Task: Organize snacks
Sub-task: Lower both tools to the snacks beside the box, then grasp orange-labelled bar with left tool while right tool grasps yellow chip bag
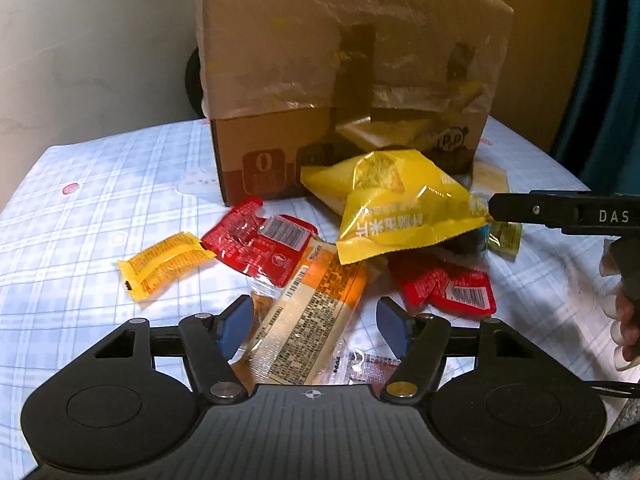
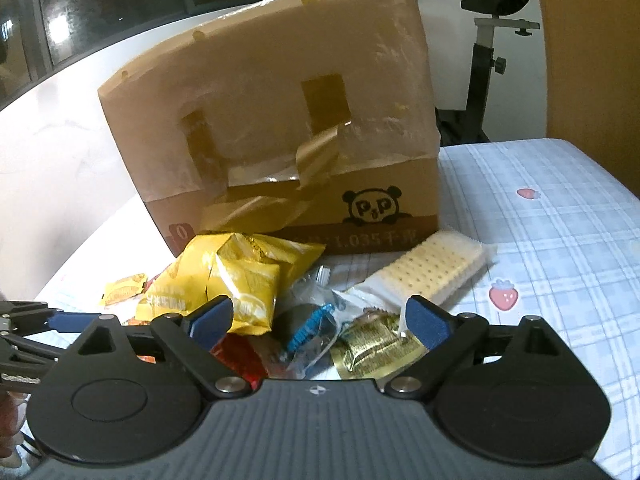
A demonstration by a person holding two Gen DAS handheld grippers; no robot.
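A pile of snack packets lies on the checked cloth in front of a taped cardboard box point(image 1: 280, 72) point(image 2: 280, 128). My left gripper point(image 1: 314, 324) is open low over the pile, with a long orange-and-clear packet point(image 1: 316, 312) lying between its jaws, the pads apart from it. Around it lie a big yellow bag point(image 1: 400, 208), red packets point(image 1: 260, 244) and a small yellow sachet point(image 1: 164, 264). My right gripper point(image 2: 318, 320) is open over a blue-edged wrapper point(image 2: 312, 328) and a gold packet point(image 2: 376, 344). A cracker pack point(image 2: 432, 268) lies beyond it.
The blue checked tablecloth point(image 1: 80, 240) point(image 2: 560, 260) stretches bare to the left and right of the pile. A wall stands behind the box. An exercise bike point(image 2: 488, 60) stands past the table's far edge. A person's fingers point(image 1: 624, 320) show at the right.
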